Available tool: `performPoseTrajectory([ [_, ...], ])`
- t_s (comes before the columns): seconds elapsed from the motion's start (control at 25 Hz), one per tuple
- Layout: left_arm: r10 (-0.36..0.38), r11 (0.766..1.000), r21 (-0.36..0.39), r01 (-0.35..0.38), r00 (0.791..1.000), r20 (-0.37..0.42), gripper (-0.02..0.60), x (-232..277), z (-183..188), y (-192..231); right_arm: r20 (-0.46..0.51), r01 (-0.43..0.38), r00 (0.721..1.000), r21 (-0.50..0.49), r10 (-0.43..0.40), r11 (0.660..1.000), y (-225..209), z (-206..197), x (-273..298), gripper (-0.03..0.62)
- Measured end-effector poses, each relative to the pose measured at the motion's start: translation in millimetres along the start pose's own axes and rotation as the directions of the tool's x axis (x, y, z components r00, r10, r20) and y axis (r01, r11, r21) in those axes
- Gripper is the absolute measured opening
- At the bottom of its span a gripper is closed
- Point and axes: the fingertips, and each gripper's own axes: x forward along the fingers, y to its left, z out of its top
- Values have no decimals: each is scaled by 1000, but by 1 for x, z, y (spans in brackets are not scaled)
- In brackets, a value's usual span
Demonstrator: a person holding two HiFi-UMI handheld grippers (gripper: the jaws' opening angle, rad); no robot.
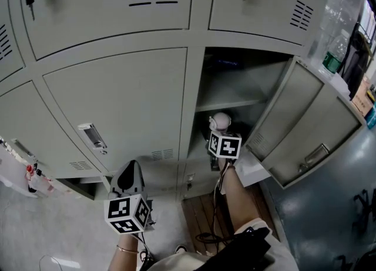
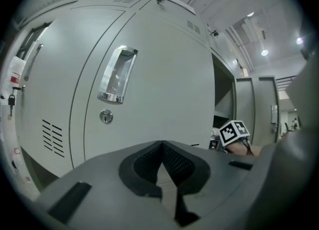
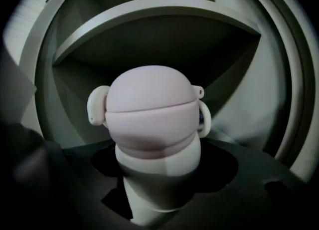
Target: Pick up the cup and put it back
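Observation:
A pale, round-headed cup (image 1: 220,121) with small side handles stands in the mouth of the open locker compartment (image 1: 258,76), under its shelf (image 1: 229,104). My right gripper (image 1: 221,131) reaches into that compartment, and its marker cube shows just behind it. In the right gripper view the cup (image 3: 152,119) fills the middle, with its narrower lower body set between the two dark jaws of my right gripper (image 3: 159,186), which press its sides. My left gripper (image 1: 129,174) hangs low before the closed locker door, its jaws together and holding nothing. The left gripper view shows my left gripper (image 2: 167,174) the same way.
The open locker door (image 1: 305,129) swings out to the right of my right arm. The closed door at left carries a metal handle (image 1: 93,136) and a key lock (image 2: 105,116). More closed lockers stand above. A cable trails by my feet over a wooden board (image 1: 202,214).

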Motion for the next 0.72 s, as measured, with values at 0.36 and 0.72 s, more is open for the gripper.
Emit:
performPoseTrajectory([
  [0.36,8,1000,3,-8,1000,-6,3,-9,-2,3,5,5,1000,-5,-5,1000,-1,1,-1,367],
  [0.72,31,999,-11,-31,1000,3,3,-25,0,13,-9,16,1000,19,-15,1000,-2,0,-4,362],
])
